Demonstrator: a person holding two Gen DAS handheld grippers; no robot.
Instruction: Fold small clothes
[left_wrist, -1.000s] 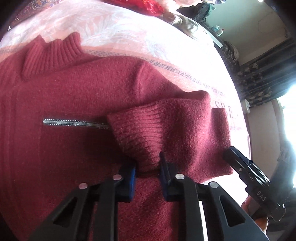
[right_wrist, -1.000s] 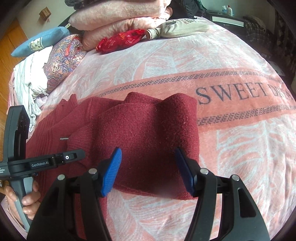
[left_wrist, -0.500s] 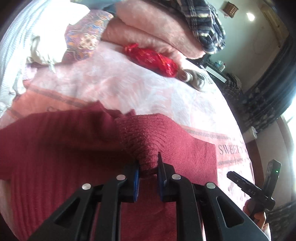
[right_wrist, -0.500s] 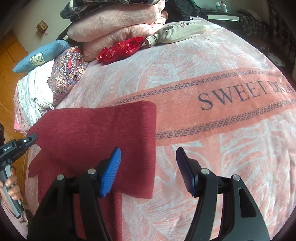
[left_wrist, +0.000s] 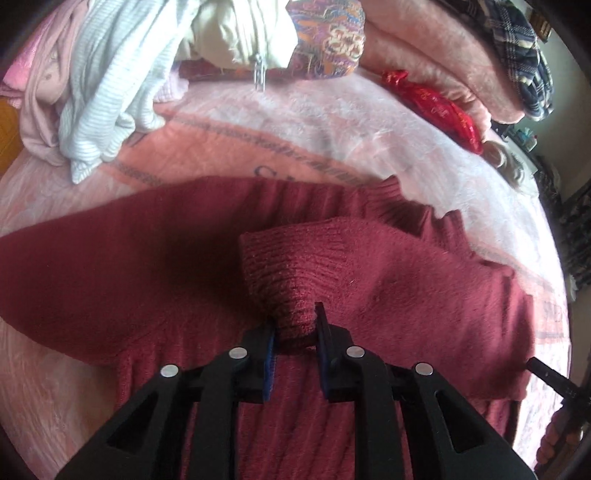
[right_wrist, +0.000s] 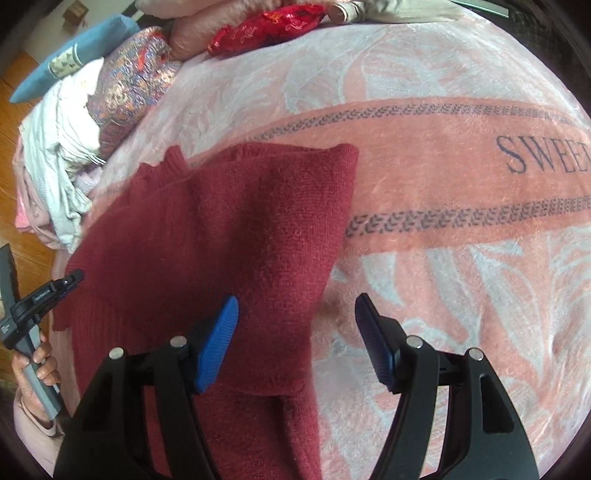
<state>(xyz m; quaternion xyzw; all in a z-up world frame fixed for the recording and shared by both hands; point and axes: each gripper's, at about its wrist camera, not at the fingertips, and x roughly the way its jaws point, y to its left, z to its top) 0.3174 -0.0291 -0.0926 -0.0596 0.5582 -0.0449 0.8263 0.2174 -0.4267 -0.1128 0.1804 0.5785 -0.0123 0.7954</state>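
My left tongs (left_wrist: 294, 334) are clamped on the ribbed cuff (left_wrist: 291, 266) of the maroon sweater (right_wrist: 236, 236), the knit bunched between the blue pads. The sweater lies spread on the bed, on a pink blanket (right_wrist: 424, 155), with its sleeve drawn across the body and its ribbed collar (left_wrist: 399, 206) toward the far side. My right tongs (right_wrist: 296, 334) stand apart; their jaws have just been opening, and nothing is pinched between them. They hover over the sweater's right edge, the left pad above the knit and the right pad above bare blanket.

Open room lies to the right of the sweater in the right wrist view: a broad stretch of blanket with nothing on it. The far and left edges of the bed are crowded: a heap of white and pale pink clothes (left_wrist: 96, 92), a paisley cushion (right_wrist: 136, 70), a red embroidered pouch (right_wrist: 266, 26), a blue pillow (right_wrist: 70, 62) and a stack of folded pink bedding (left_wrist: 450, 48) with a plaid cloth (left_wrist: 517, 48) on top.

The blanket's band reads "SWEE", cut off at the frame's edge. The handle of the left tool (right_wrist: 40, 299) carries a small white label, too small for me to read.
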